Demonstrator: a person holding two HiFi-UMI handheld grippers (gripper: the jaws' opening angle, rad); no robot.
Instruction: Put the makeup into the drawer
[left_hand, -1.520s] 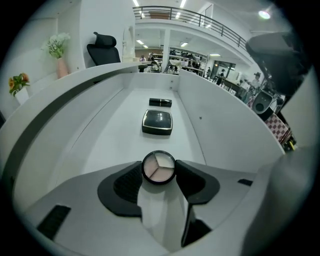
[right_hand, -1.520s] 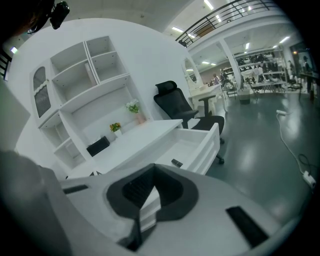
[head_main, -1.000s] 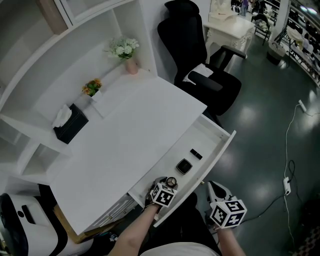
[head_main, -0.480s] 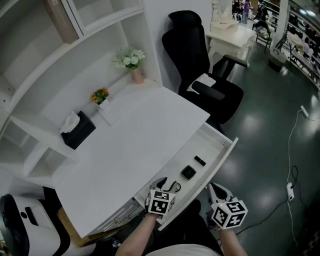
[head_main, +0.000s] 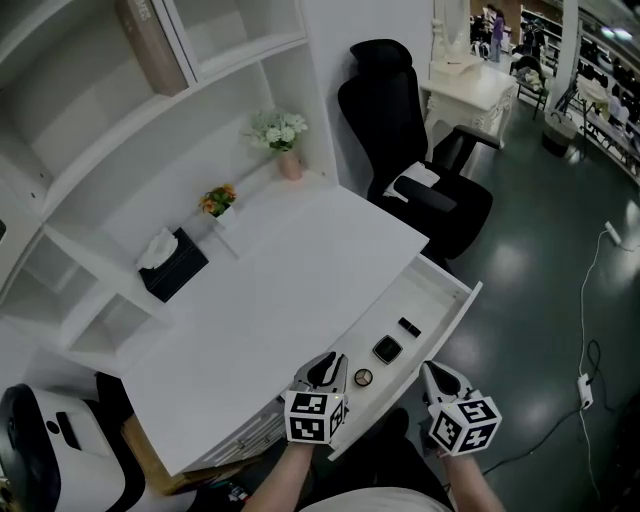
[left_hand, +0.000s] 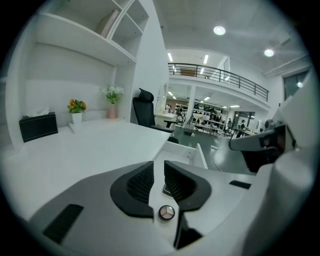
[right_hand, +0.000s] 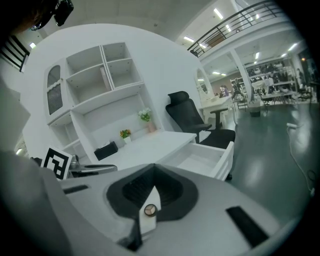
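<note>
The white drawer (head_main: 428, 298) stands pulled out of the desk (head_main: 290, 270). On its floor lie a small round makeup piece (head_main: 362, 377), a square black compact (head_main: 387, 349) and a short black stick (head_main: 409, 326). My left gripper (head_main: 328, 364) hovers over the drawer's near end beside the round piece. Its jaws have just been closing; a narrow gap remains (left_hand: 159, 165) with nothing in it. My right gripper (head_main: 434, 373) hangs outside the drawer front. Its jaws (right_hand: 152, 168) meet, holding nothing.
A black office chair (head_main: 420, 170) stands past the desk's far end. A black tissue box (head_main: 172, 265), an orange flower pot (head_main: 218, 200) and a pink vase of white flowers (head_main: 282, 135) line the desk's back under white shelves. A cable (head_main: 590, 330) trails on the floor at right.
My left gripper has risen out of the drawer and its jaws have narrowed. The round makeup piece now lies free on the drawer floor. The right gripper has lifted slightly.
</note>
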